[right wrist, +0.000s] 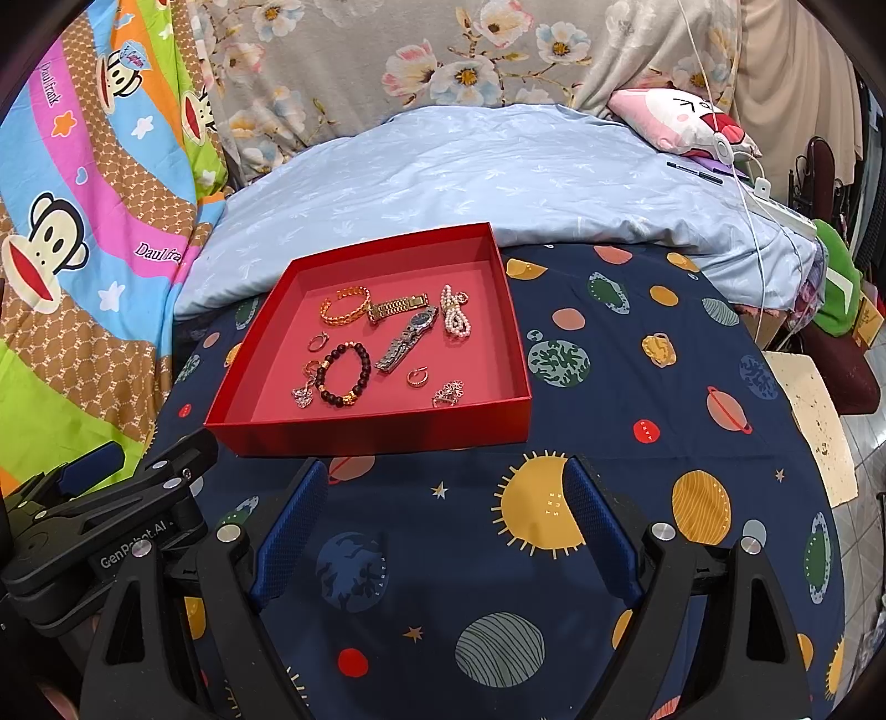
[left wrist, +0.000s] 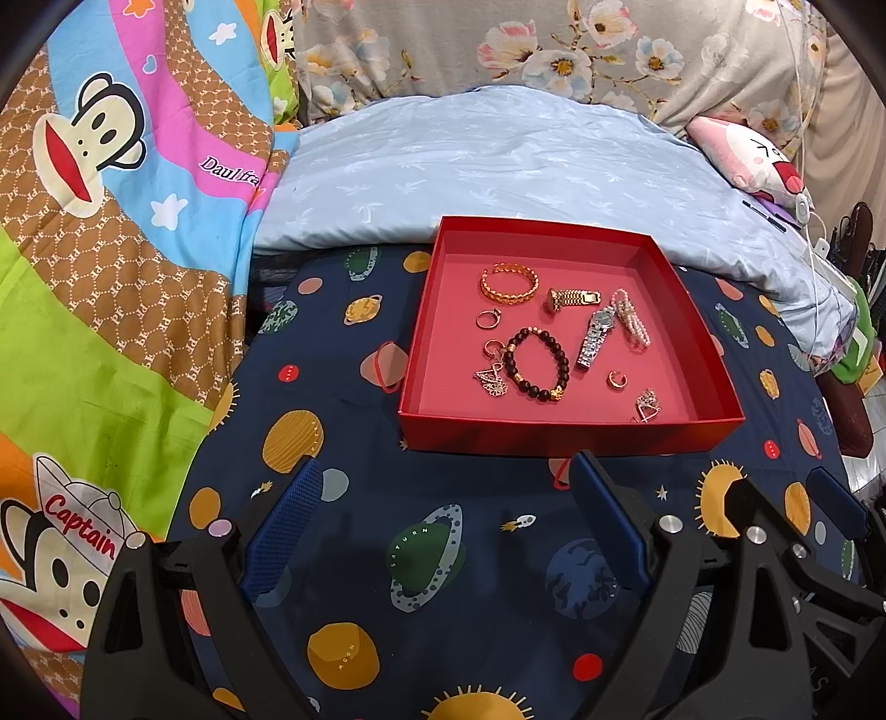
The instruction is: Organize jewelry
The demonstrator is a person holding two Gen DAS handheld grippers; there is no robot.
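Navy bedding printed with planets and suns [left wrist: 421, 554] covers the working surface, with a pale blue quilt [left wrist: 498, 160] bunched behind it, a floral grey cloth [right wrist: 387, 50] further back, and a bright cartoon monkey blanket [left wrist: 111, 221] off to the left. On the navy cloth sits a shallow red box [left wrist: 565, 437], open-topped, its far edge touching the quilt.

All the jewelry lies loose on the pink floor of the red box. Toward its far wall is a gold chain-link bangle [left wrist: 509, 283], and just right of that a gold watch [left wrist: 573, 299]. Right again, a silver watch [left wrist: 595, 335] lies slantwise, touching a pearl bracelet [left wrist: 631, 318] beside it. Nearer the front wall sits a dark beaded bracelet [left wrist: 537, 363] with gold charms, a small ring [left wrist: 488, 318] beyond it to the left, and a silvery pendant [left wrist: 493, 379] touching its left side. A gold ear cuff [left wrist: 616, 380] and a sparkly silver piece [left wrist: 647, 404] rest toward the front right corner.

Both grippers hover in front of the red box, short of its near wall. The left gripper [left wrist: 443, 515] has its jaws spread wide with nothing between them, and the right gripper [right wrist: 443, 509] is likewise wide apart and holds nothing
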